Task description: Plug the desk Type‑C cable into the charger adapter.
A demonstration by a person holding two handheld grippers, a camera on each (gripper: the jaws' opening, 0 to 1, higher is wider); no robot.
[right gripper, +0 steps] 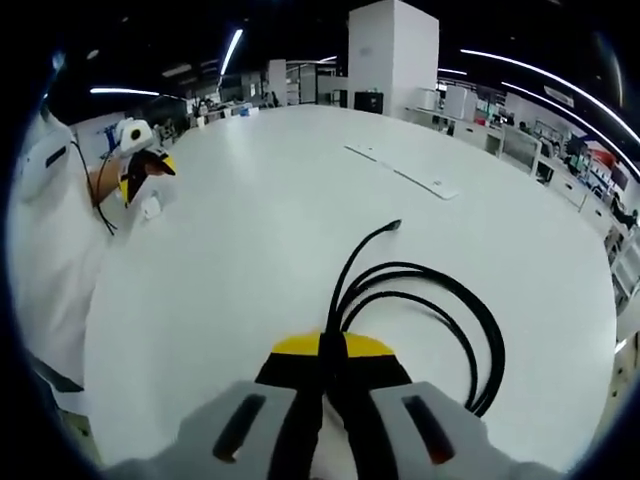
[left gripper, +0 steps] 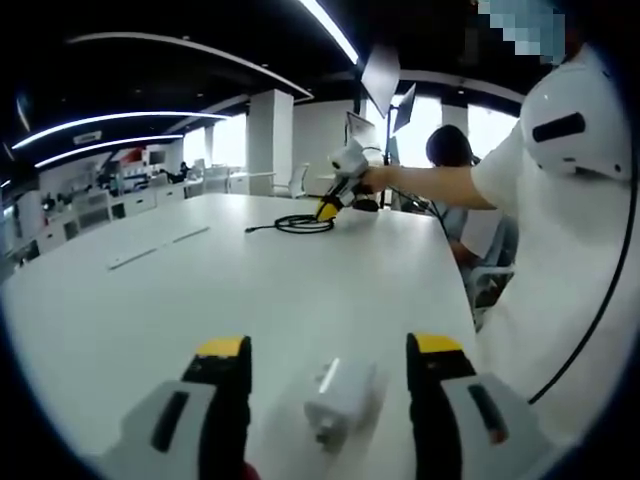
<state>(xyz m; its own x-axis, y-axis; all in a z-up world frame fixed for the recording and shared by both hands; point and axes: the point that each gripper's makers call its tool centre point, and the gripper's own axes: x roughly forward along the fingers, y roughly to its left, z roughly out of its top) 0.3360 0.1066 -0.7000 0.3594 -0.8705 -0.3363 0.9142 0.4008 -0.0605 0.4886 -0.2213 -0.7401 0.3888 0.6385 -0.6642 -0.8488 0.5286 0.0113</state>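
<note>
Our left hand-held gripper [left gripper: 327, 360] hangs open around the small white charger adapter [left gripper: 341, 398] on the white worktop [left gripper: 200, 290]. Our right hand-held gripper [right gripper: 328, 350] is clamped on the coiled black Type-C cable [right gripper: 440, 300].

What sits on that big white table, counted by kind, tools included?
Cables: 1, a black coiled cable, pinched by the right gripper.
Chargers: 1, a white charger, lying between the open fingers of the left gripper.
Grippers: 2.
Flat strips in the table: 2.
Total: 6.
</note>
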